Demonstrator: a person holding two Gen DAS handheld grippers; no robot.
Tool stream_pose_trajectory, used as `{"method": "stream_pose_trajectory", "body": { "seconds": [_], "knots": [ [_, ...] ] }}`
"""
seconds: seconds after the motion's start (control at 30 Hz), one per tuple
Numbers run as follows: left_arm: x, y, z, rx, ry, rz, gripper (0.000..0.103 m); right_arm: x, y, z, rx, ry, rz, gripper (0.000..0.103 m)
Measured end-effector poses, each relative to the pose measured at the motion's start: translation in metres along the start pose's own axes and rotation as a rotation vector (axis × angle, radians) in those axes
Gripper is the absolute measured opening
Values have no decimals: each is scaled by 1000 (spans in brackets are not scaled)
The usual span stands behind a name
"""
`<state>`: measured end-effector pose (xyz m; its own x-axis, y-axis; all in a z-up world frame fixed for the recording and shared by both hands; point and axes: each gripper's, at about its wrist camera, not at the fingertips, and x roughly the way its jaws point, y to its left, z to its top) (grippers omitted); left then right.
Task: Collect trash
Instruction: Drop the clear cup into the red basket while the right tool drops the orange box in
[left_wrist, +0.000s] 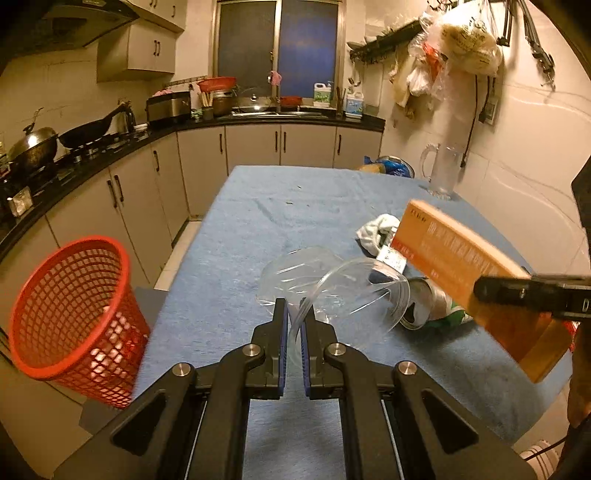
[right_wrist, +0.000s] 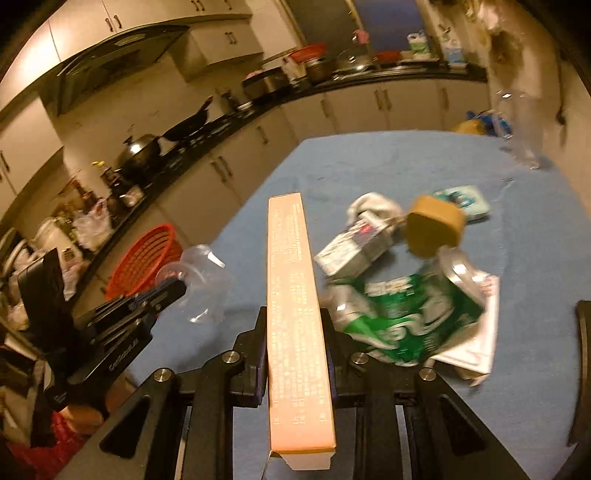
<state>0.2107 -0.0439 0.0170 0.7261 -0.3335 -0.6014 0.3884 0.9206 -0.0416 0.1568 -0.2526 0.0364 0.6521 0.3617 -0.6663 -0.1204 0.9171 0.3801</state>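
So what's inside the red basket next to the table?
Through the mesh of the red basket, only a few pale patches show low down; whether they are trash or floor seen through cannot be told. Its bottom is hidden by the wall.

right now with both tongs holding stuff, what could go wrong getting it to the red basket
1. The left tongs pinch only the thin rim of the clear plastic cup; it may flex and slip out.
2. The right tongs hold the long orange box with much of it sticking out past both ends, so it could twist or catch the green can on the blue table.
3. The red basket sits tilted beside the table, so drops may miss it.
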Motion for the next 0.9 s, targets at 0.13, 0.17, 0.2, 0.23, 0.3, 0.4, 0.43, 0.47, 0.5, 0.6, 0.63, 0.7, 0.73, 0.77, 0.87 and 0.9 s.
{"method": "stream_pose_trajectory", "body": {
  "seconds": [0.13, 0.17, 0.2, 0.23, 0.3, 0.4, 0.43, 0.47, 0.5, 0.6, 0.63, 0.7, 0.73, 0.77, 0.87, 0.9],
  "knots": [
    [-15, 14, 4, -23, -27, 25, 6, 8, 14, 3, -19, 25, 47, 26],
    [-19, 18, 5, -30, -33, 30, 6, 10, 18, 4, -25, 30, 59, 26],
    [-23, 23, 6, -38, -39, 34, 6, 12, 22, 6, -31, 35, 72, 26],
    [-27, 28, 7, -45, -45, 40, 6, 13, 27, 8, -40, 40, 84, 26],
    [-35, 38, 9, -59, -58, 50, 6, 17, 39, 13, -60, 46, 103, 26],
    [-51, 59, 13, -79, -77, 78, 6, 23, 56, 21, -85, 58, 143, 26],
    [-55, 64, 14, -84, -81, 87, 6, 25, 62, 23, -92, 62, 153, 26],
    [-60, 73, 15, -92, -86, 99, 6, 28, 69, 26, -103, 70, 172, 26],
    [-65, 81, 15, -103, -91, 115, 6, 31, 76, 28, -113, 78, 189, 26],
    [-76, 108, 16, -129, -100, 164, 6, 44, 102, 39, -141, 113, 244, 26],
    [-78, 116, 16, -137, -100, 186, 6, 47, 107, 41, -149, 119, 254, 26],
    [-81, 133, 15, -148, -94, 218, 6, 54, 123, 47, -170, 128, 276, 26],
    [-82, 141, 13, -156, -91, 234, 6, 58, 131, 50, -179, 134, 285, 26],
    [-82, 147, 13, -161, -87, 245, 6, 63, 139, 53, -188, 143, 298, 26],
    [-80, 167, 11, -185, -71, 272, 6, 81, 160, 60, -207, 172, 322, 26],
    [-79, 173, 9, -192, -64, 278, 6, 87, 167, 63, -212, 181, 329, 26]
  ]
}}
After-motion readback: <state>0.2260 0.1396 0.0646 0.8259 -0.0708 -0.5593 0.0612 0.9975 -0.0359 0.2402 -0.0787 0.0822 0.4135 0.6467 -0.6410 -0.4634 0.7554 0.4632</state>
